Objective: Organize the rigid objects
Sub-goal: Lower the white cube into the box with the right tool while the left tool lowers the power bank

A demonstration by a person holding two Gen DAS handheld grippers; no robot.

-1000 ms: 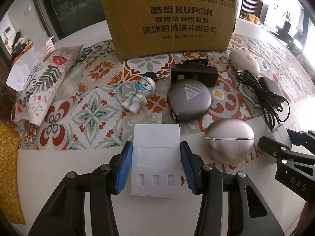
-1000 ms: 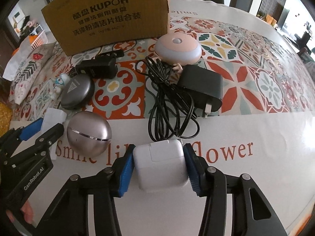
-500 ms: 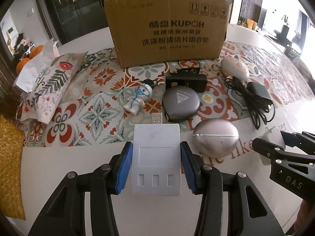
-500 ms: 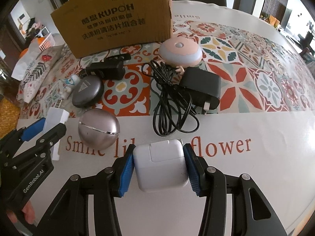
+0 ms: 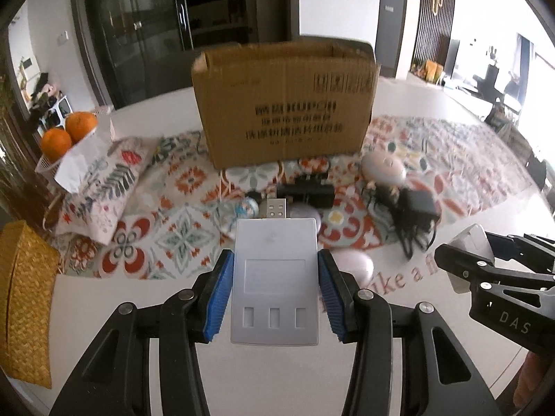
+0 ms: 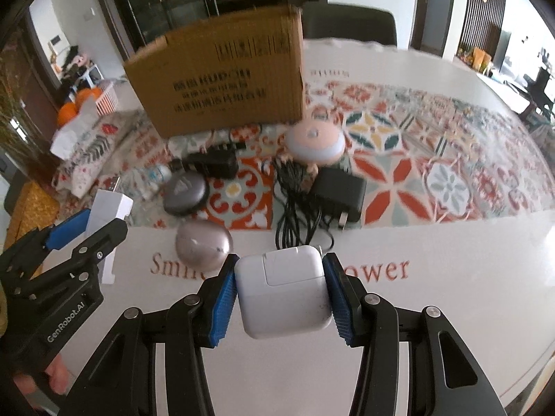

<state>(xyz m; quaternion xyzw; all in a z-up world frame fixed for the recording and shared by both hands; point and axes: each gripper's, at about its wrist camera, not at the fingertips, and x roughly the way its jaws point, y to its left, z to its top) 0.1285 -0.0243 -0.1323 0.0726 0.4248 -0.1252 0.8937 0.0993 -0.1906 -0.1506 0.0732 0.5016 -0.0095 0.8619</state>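
Carrying two items at once, so I'm judging the task as early-to-mid: I'm holding a flat white USB hub in the left gripper and a white square charger in the right gripper, both lifted clear of the table as far as I can tell, and neither is put away yet. The left blue pads are clamped on the hub's long sides, with its USB plug sticking out forward past the fingertips. The right blue pads are clamped on the charger's two sides, with its folded-prong face up. Ahead of both sets of fingers the cardboard box is standing upright with its top open; I'm reading it as the likely destination, though its inside is hidden, so I can't tell what is already in it. Still lying between the fingers and the box: a silver egg-shaped case just ahead and left of the right fingers, a round grey case, a small figurine, a black adapter, a black charger with coiled cable, and a pink round lamp nearest the box. Both grippers are pointing forward at the box, roughly level, side by side, left one tilted slightly.
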